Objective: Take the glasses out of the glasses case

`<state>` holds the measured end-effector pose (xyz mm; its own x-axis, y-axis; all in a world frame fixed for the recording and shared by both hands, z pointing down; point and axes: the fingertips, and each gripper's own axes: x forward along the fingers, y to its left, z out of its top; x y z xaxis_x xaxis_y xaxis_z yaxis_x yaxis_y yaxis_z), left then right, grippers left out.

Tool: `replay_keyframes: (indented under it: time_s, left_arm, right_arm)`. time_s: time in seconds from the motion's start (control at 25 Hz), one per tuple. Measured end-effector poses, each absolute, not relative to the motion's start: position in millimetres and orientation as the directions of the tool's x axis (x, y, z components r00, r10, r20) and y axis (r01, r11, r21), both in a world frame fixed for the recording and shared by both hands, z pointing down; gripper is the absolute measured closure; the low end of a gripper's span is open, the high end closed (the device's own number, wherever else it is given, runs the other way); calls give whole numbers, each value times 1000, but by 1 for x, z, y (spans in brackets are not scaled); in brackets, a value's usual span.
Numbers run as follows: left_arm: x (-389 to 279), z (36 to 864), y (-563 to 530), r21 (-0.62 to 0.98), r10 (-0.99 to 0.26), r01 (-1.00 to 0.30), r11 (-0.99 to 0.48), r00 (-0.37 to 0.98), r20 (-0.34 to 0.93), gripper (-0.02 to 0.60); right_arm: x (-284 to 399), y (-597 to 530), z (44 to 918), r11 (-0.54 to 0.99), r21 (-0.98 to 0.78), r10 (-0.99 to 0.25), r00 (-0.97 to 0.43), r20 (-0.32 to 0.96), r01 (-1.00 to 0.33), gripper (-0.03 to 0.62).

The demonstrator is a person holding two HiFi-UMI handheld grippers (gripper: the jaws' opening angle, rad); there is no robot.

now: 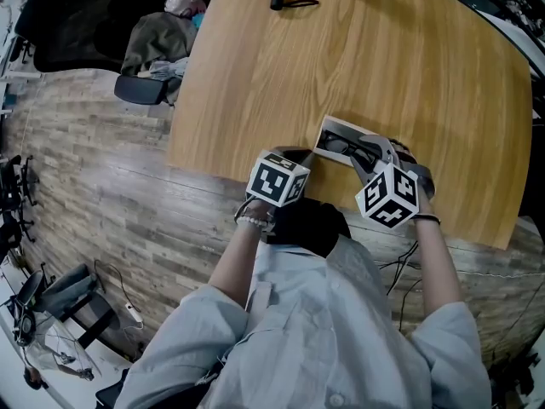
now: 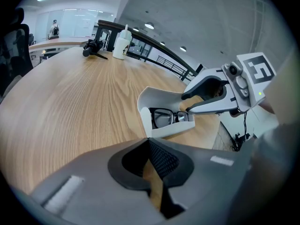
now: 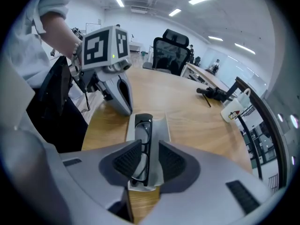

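Black glasses [image 3: 143, 125] sit between my right gripper's [image 3: 149, 162] spread jaws; a skewed pinch could drag the glasses case [image 3: 162, 126] too.

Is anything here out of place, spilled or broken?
Nothing stands out. The glasses case lies open on the table, the glasses lie inside it, and nothing is spilled.

1. Left gripper [image 2: 150, 142], 6 o'clock: grey jaws closed together, empty.
2. Just beyond, 12 o'clock: open white glasses case [image 2: 161, 100] holding black-framed glasses [image 2: 163, 117].
3. Right gripper [image 2: 186, 103], jaws parted, enters from 3 o'clock.
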<state>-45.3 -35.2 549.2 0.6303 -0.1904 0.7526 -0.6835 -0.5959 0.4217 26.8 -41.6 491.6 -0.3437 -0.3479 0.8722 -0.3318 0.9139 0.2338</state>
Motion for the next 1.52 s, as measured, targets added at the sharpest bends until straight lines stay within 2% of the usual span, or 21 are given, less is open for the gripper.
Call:
replay_keyframes:
  time_s: [0.56,1.08,1.2,1.52]
  left_arm:
    - [-46,549,-36,418,-194,-685,-597,629,753,577]
    - [-46,548,-38,424,-194,-688,-588,630,752,577]
    - [-46,548,-37,424,-195,-688,-588,630,752,577]
    - [-46,548,-37,422,-197,-688,-590,629,752,577]
  right_arm:
    - [27,-48,523,931,189,-279,-277,920,-311,488]
    - [24,-50,526,959,-8,-80,-299,951,-285,482]
    - [21,-46,529,964,-44,-38,-298,954,-264,514]
    - [19,-46,533,945,-141,54,-284,957,-297,511]
